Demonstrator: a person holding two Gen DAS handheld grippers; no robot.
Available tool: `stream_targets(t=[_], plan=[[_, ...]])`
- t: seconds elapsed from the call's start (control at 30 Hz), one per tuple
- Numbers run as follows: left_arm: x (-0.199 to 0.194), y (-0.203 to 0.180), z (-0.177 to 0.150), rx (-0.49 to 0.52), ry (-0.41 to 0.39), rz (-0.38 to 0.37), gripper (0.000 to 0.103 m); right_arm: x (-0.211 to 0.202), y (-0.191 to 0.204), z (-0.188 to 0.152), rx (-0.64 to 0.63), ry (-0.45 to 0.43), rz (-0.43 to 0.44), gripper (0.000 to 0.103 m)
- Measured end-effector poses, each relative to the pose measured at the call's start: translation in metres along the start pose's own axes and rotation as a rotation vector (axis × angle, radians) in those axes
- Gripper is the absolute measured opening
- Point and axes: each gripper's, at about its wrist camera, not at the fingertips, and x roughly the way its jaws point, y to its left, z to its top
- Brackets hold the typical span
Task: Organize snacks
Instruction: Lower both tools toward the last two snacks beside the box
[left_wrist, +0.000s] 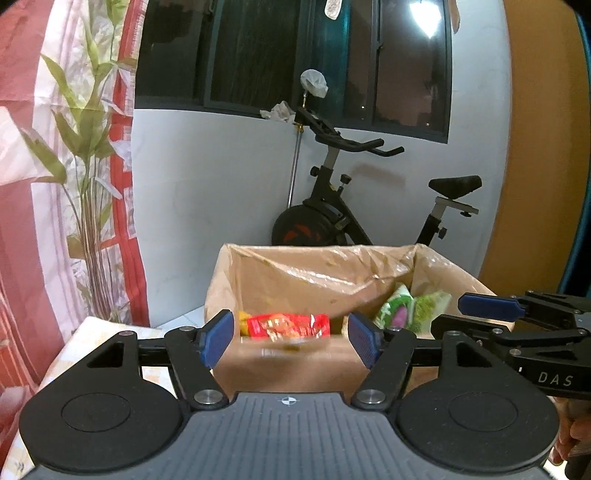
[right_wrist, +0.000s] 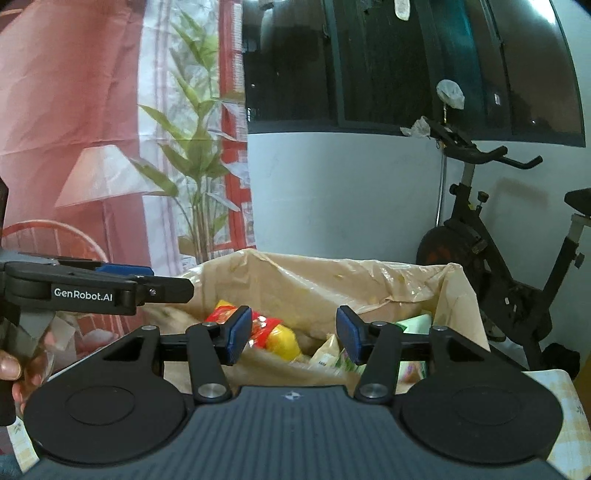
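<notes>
Two hand-held grippers face an open cardboard box (left_wrist: 280, 291) lined with clear plastic film (left_wrist: 332, 266); the box stands on a pale table (left_wrist: 92, 332). In the left wrist view, the left gripper (left_wrist: 291, 338) points at the box's near wall, its blue pads (left_wrist: 216, 338) standing about half apart with nothing between them; no pad presses on any packet. Seen through the gap, a red packet (left_wrist: 288, 325) lies on the box floor at about 12 o'clock from the fingertips, its yellow end toward 9 o'clock. Green packets (left_wrist: 410, 308) lean in the box's corner at 2 o'clock. The right gripper (left_wrist: 491, 306) enters that view from 3 o'clock, over the box's right rim, and it carries nothing. In the right wrist view, the right gripper (right_wrist: 293, 336) likewise stands partly open and empty, with its pads (right_wrist: 238, 334) framing the box interior. There the red packet (right_wrist: 240, 321) and its yellow end (right_wrist: 284, 341) lie at 11 o'clock from the fingertips, and the green packets (right_wrist: 413, 325) lie at 2 o'clock, partly hidden by the right finger. The left gripper (right_wrist: 122, 282) reaches in from 9 o'clock; a hand (right_wrist: 14, 369) grips its handle. Behind the box, an exercise bike (left_wrist: 354, 206) stands at 12 o'clock against a white wall, below a dark window (left_wrist: 288, 55). A curtain (left_wrist: 66, 166) printed with leaves hangs at 10 o'clock.
</notes>
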Motion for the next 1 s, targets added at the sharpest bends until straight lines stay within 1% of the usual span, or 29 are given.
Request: stream_targets(t=[0.3,0.43,0.53,0.63,0.77,0.9,1.0], plan=[[-0.028,0.000,-0.032,-0.021,0.011,0.023,0.071,-0.024,0.017,-0.025,0.001,0.009,0.018,0.054],[-0.032,0.002,-0.045,-0.047,0.031,0.029,0.071,-0.030,0.018,-0.036,0.008,0.018,0.023,0.054],[-0.034,0.002,-0.055,-0.059,0.029,0.042,0.071,-0.031,0.017,-0.045,0.017,0.033,0.023,0.054],[-0.035,0.003,-0.063,-0.081,0.032,0.039,0.071,-0.031,0.015,-0.054,0.018,0.046,0.025,0.054],[-0.031,0.005,-0.077,-0.097,0.079,0.051,0.071,-0.032,0.015,-0.065,0.003,0.064,0.038,0.054],[-0.026,0.009,-0.094,-0.114,0.131,0.065,0.071,-0.031,0.011,-0.077,0.026,0.082,0.054,0.054],[-0.022,0.013,-0.104,-0.127,0.166,0.047,0.071,-0.030,0.008,-0.088,0.033,0.106,0.059,0.054]])
